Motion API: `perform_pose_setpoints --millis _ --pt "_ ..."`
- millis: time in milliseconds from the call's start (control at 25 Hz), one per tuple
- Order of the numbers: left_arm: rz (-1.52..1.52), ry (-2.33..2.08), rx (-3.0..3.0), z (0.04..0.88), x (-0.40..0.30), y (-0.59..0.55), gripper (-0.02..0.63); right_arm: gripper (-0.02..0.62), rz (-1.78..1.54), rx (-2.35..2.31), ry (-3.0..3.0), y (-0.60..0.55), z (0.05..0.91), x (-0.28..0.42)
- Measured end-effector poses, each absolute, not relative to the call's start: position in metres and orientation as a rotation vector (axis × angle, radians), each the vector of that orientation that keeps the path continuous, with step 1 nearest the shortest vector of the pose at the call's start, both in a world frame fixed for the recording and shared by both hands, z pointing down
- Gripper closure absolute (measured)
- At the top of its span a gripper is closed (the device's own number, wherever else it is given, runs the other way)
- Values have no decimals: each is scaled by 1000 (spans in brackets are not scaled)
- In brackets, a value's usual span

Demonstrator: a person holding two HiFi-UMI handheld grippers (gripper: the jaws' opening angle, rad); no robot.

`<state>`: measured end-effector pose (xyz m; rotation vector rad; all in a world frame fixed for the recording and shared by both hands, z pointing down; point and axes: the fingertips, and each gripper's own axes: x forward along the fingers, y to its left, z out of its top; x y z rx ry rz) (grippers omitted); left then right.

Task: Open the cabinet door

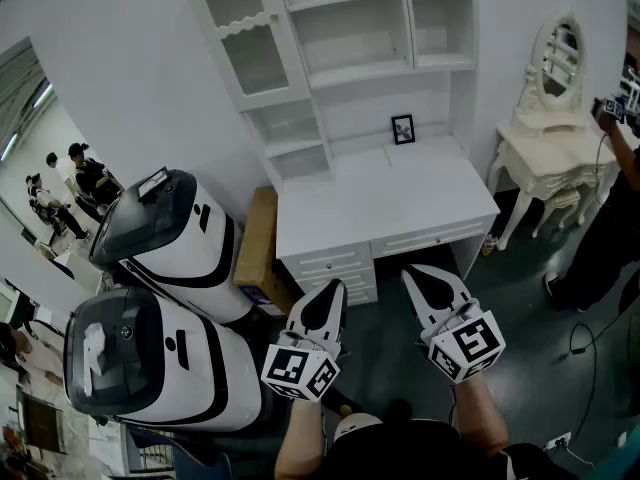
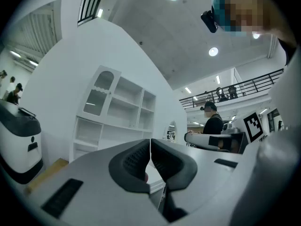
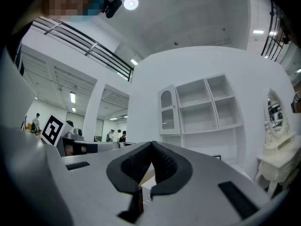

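A white desk (image 1: 390, 203) carries a white shelf unit. The unit's cabinet door (image 1: 240, 33) has glass panes and an arched top, sits at the upper left and is closed. It also shows in the left gripper view (image 2: 99, 95) and the right gripper view (image 3: 167, 112). My left gripper (image 1: 337, 286) and right gripper (image 1: 409, 271) hover side by side in front of the desk, well short of the door. Both point toward the desk. The left gripper's jaws (image 2: 150, 144) meet with nothing between them. So do those of the right gripper (image 3: 151, 146).
Two large white-and-black machines (image 1: 170, 233) (image 1: 150, 363) stand at the left, with a cardboard box (image 1: 258, 238) against the desk's side. A small picture frame (image 1: 403, 129) sits on the desk. A white vanity table with mirror (image 1: 550, 148) and a person (image 1: 610, 218) are at the right.
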<state>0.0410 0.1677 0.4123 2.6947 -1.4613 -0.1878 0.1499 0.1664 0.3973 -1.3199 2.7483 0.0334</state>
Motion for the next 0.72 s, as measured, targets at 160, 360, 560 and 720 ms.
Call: perform_pose_setpoints --millis 160,360,560,720 --pt "-193 -1467 2693 414 44 170 578 581 33 -1325 2747 169 399 154" --pt "-189 -1474 2691 414 49 173 578 581 39 -1310 2750 174 399 157" --pt "-164 -1485 2682 418 53 177 578 581 -10 -1284 2747 175 405 162" --pt "-149 -1495 2660 428 49 177 578 578 -23 -1214 2781 175 412 152"
